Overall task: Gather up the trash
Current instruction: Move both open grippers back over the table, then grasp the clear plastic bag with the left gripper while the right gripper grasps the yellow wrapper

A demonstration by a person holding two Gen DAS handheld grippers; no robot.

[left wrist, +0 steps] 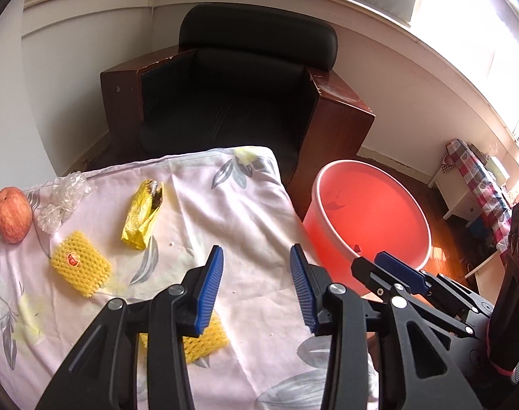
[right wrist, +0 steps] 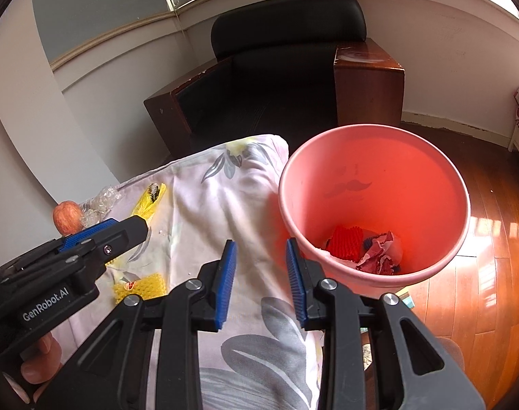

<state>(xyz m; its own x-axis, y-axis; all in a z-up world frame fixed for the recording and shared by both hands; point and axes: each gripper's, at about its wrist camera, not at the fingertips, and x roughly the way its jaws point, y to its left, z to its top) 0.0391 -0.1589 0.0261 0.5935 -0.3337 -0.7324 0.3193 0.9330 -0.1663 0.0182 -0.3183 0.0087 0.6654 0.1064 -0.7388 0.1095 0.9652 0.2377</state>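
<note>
A floral cloth (left wrist: 225,212) covers the table. On it lie a yellow wrapper (left wrist: 141,215), a yellow foam net (left wrist: 80,261), a second foam net (left wrist: 205,340) under my left fingers, and crumpled clear plastic (left wrist: 59,201). My left gripper (left wrist: 256,280) is open and empty above the cloth. My right gripper (right wrist: 261,278) is open and empty at the cloth's right edge, beside the pink bin (right wrist: 375,157). The bin holds crumpled paper and a red net (right wrist: 346,247). The bin also shows in the left wrist view (left wrist: 331,235).
An apple (left wrist: 12,213) stands at the cloth's left edge. A black and brown armchair (left wrist: 246,82) stands behind the table. A white cabinet (left wrist: 464,184) with a checked cloth stands at the far right on the wooden floor (right wrist: 491,273).
</note>
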